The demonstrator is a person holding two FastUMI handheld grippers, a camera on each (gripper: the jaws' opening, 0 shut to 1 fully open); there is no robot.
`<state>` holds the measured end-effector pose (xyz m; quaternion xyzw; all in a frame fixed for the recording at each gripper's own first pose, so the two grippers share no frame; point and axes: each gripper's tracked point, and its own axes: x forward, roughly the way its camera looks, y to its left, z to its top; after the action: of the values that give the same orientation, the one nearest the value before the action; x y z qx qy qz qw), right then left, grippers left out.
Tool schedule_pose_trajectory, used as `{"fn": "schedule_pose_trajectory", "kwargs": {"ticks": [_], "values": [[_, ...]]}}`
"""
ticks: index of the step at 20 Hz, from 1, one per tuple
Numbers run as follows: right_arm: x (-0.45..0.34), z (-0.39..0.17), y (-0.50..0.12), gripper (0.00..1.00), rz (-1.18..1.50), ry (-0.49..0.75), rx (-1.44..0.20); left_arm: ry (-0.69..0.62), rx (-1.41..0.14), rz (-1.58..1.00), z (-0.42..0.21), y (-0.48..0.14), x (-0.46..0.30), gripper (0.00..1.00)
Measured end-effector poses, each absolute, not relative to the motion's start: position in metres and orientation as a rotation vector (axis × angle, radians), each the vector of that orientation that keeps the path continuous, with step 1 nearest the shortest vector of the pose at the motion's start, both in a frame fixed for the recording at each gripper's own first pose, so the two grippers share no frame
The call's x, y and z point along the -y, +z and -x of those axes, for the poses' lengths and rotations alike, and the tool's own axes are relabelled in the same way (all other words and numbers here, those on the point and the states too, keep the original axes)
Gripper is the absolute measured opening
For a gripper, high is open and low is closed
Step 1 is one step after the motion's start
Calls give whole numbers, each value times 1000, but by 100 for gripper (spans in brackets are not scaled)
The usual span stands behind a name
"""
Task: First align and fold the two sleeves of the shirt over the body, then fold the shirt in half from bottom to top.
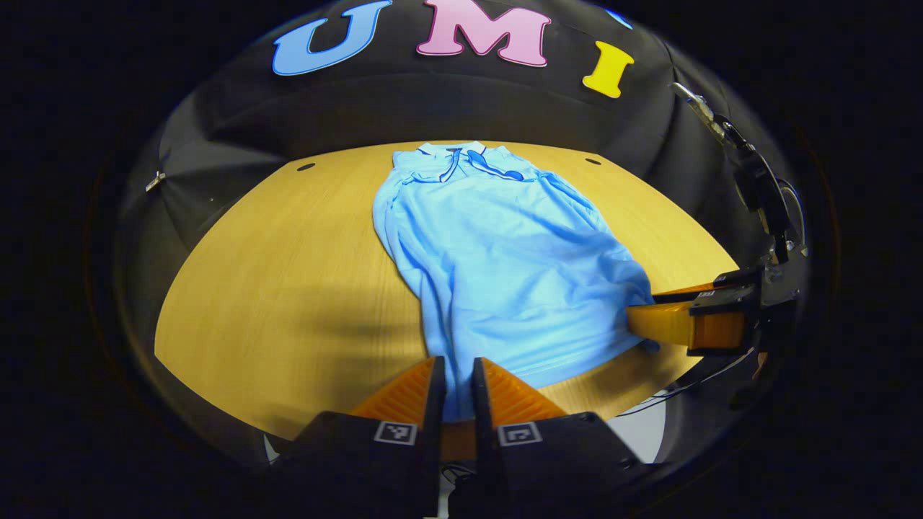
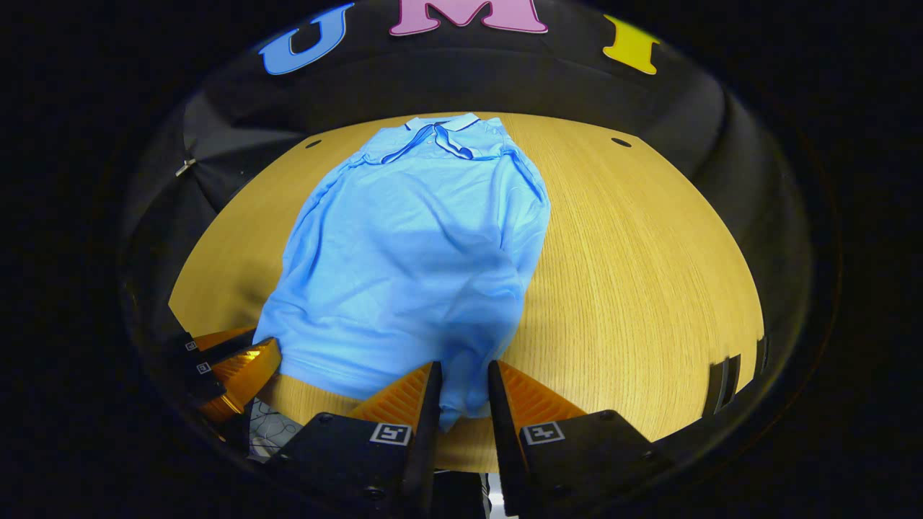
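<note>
A light blue polo shirt (image 1: 497, 267) lies lengthwise on the wooden table (image 1: 288, 274), its collar (image 1: 454, 155) at the far end and both sleeves tucked over the body. In the left gripper view my left gripper (image 1: 458, 378) is shut on the near left corner of the hem. The right gripper (image 1: 638, 321) pinches the hem's other corner at the right. In the right gripper view the shirt (image 2: 411, 252) runs away from my right gripper (image 2: 465, 382), which is shut on a bunch of hem fabric. The left gripper (image 2: 252, 360) sits at the hem's lower left.
Bare tabletop (image 2: 634, 274) stretches to the right of the shirt and also to its left. Two small dark holes (image 1: 306, 166) (image 1: 593, 161) mark the far corners of the table. The near table edge runs just under both grippers.
</note>
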<state>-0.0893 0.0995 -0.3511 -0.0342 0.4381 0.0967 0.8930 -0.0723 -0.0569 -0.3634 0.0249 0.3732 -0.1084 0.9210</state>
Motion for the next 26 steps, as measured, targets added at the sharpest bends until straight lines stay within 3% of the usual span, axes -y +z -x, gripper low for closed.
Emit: {"fn": "schedule_pose_trajectory", "kwargs": {"ticks": [2, 5, 11, 12, 13, 19, 26], "values": [[-99, 91, -350, 14, 75, 184, -904, -207, -783, -33, 74, -361, 57, 15], [-102, 94, -349, 8, 82, 219, -919, -186, -830, 3, 71, -362, 58, 7], [-101, 94, -348, 8, 16, 250, -963, -173, -867, -35, 71, -361, 59, 7], [-101, 93, -348, 8, 8, 257, -969, -167, -875, -32, 71, -361, 59, 2], [-101, 92, -348, 8, 1, 263, -975, -161, -882, -26, 70, -361, 59, 7], [-105, 87, -342, 8, -61, 293, -1025, -153, -925, 8, 68, -354, 64, 6], [-107, 45, -305, 8, -30, 350, -933, -145, -841, 32, 24, -304, 65, 6]]}}
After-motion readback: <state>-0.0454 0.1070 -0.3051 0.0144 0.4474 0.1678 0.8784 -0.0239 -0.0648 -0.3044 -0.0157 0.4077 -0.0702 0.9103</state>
